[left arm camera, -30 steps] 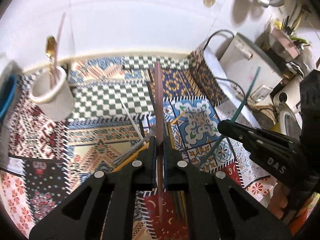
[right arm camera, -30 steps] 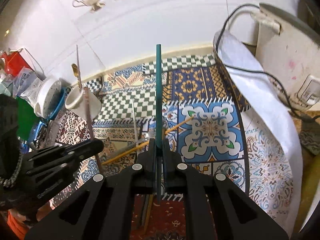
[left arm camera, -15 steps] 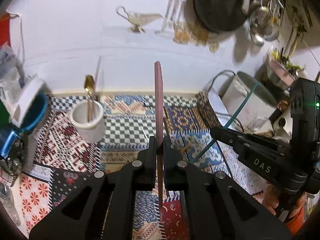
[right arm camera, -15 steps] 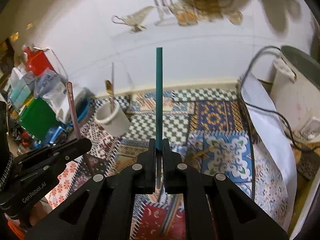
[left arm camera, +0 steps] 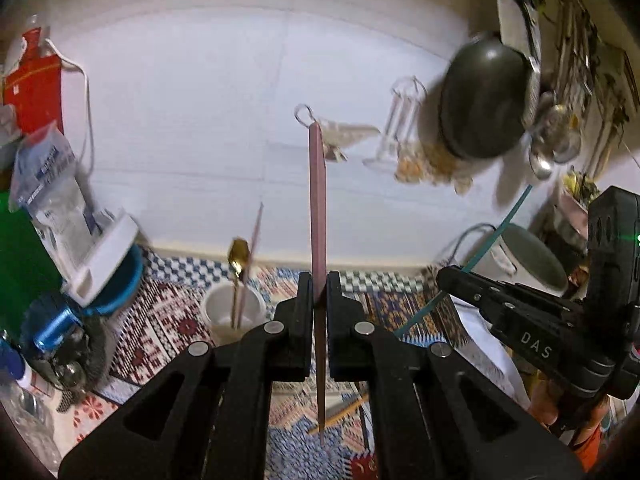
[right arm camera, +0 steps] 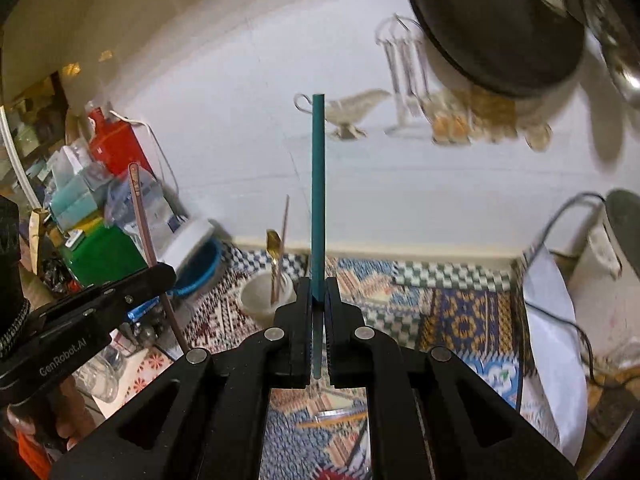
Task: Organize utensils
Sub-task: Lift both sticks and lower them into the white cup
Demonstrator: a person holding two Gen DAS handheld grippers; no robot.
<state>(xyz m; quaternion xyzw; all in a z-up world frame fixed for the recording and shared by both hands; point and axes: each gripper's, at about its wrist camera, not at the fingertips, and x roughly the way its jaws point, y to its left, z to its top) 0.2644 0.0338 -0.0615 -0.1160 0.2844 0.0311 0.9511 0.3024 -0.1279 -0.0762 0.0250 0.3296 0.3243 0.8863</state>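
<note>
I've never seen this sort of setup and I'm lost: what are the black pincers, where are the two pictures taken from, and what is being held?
A person holds a handheld two-finger gripper in each hand, and a fisheye camera on each looks along its fingers. So one picture is the left gripper's own view and the other the right gripper's. The left is shut on a pink chopstick, the right on a teal chopstick; each also appears at the edge of the other's picture. Below is a patterned cloth with a white cup that already holds a gold spoon. More utensils lie on the cloth, blurred.
</note>
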